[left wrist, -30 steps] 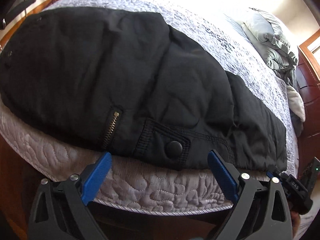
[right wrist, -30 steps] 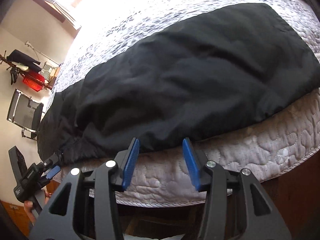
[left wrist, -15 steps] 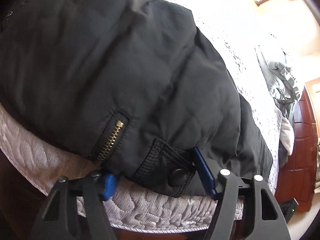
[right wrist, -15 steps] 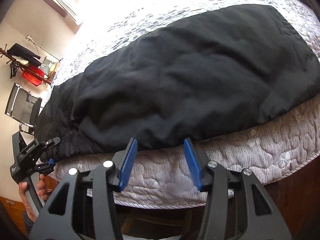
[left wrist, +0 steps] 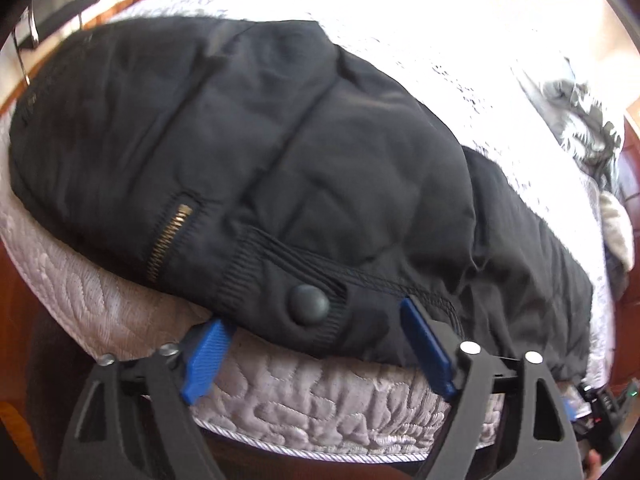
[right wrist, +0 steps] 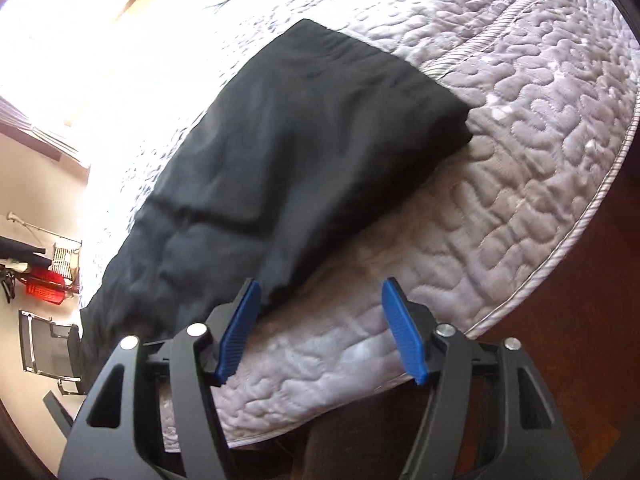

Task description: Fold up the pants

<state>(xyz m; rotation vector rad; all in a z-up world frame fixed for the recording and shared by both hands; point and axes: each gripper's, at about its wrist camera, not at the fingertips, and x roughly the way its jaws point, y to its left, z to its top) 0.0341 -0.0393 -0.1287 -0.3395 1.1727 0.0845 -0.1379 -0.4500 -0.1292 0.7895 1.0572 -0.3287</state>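
Note:
Black pants (left wrist: 304, 152) lie along the near edge of a quilted grey bed (left wrist: 320, 404). The left wrist view shows their waist end with a brass zipper (left wrist: 168, 240) and a pocket flap with a black snap button (left wrist: 308, 305). My left gripper (left wrist: 316, 320) is open, its blue pads either side of that flap at the pants' near edge. The right wrist view shows the leg end (right wrist: 296, 152) of the pants. My right gripper (right wrist: 320, 296) is open wide; its left pad touches the pants' near edge and the right pad is over bare quilt.
Grey pillows and bedding (left wrist: 580, 112) lie at the head of the bed. A wooden headboard (left wrist: 628, 184) stands to the right. A black chair (right wrist: 48, 356) and a rack with red items (right wrist: 44, 284) stand by the wall. Dark wooden floor (right wrist: 560, 320) lies below the mattress edge.
My left gripper pulled back slightly from the pocket flap and stays open. My right gripper opened wider and swung right toward the leg end, so the hem and bed corner now show.

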